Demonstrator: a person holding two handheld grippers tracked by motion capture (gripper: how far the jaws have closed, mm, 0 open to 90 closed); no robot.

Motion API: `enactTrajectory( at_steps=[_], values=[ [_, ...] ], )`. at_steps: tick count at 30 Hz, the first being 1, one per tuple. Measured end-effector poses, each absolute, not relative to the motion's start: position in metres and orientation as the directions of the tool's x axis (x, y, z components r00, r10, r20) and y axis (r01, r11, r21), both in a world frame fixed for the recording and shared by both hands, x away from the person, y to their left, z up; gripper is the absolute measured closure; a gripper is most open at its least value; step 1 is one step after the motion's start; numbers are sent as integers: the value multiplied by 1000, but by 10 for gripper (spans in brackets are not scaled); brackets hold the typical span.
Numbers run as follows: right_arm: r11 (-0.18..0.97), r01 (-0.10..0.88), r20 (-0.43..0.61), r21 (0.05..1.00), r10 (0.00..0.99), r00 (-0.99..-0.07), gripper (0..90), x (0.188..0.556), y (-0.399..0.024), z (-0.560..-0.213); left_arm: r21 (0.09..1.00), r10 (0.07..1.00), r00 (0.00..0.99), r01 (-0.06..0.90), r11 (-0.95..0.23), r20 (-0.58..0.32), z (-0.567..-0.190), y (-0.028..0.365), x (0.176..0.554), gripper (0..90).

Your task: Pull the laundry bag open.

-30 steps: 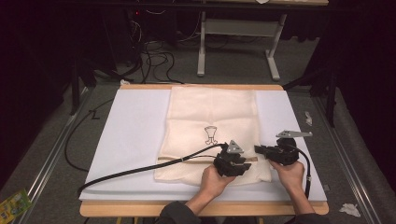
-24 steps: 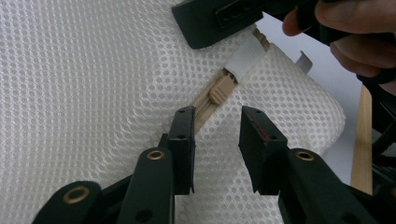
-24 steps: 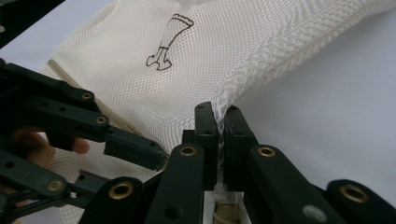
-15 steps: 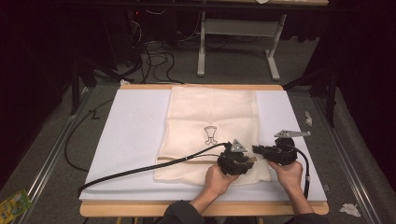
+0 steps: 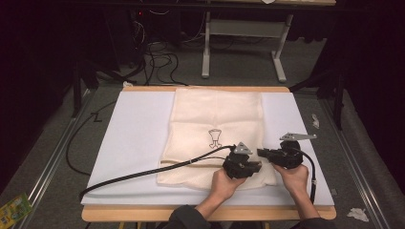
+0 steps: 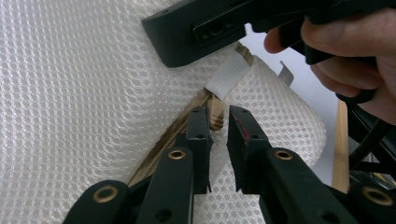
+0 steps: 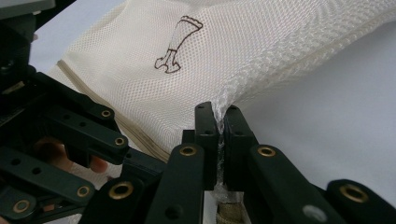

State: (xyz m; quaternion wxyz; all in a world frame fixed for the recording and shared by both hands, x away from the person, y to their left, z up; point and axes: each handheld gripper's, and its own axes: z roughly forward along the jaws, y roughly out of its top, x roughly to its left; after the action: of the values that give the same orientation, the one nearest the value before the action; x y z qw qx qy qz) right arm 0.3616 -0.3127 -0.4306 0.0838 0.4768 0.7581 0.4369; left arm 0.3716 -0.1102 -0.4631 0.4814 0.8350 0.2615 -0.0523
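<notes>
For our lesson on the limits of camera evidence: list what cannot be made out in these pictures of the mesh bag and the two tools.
- High view: the zip pull is too small, and the left tool covers that spot on the bag.
- Left gripper view: the right tool hides the zip's end and part of the white tab.
- Right gripper view: the right tool hides the pinched mesh; the bottom edge cuts it off.

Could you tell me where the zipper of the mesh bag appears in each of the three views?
High view: the zipper runs along the mesh bag near its front edge, left of the grippers.
Left gripper view: tan band rising from bottom centre to between the jaws.
Right gripper view: lower left, beside the left hand-held gripper.
Shared landmark: the printed emblem.
</notes>
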Motion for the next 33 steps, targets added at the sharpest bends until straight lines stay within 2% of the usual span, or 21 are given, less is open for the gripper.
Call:
enactTrajectory(
  at_steps=[14,27,33],
  values=[
    [161,650,295,743,792,-534,879,362,-313,-434,758,384,843,518,-396,-376,-467,-112,375,864],
    [154,647,303,747,787,-537,878,361,-317,-434,764,373,851,507,-399,-370,-464,-110,375,868],
    [154,643,301,751,786,-540,878,361,-315,-433,761,369,845,519,-389,-387,-466,-111,377,838]
  ],
)
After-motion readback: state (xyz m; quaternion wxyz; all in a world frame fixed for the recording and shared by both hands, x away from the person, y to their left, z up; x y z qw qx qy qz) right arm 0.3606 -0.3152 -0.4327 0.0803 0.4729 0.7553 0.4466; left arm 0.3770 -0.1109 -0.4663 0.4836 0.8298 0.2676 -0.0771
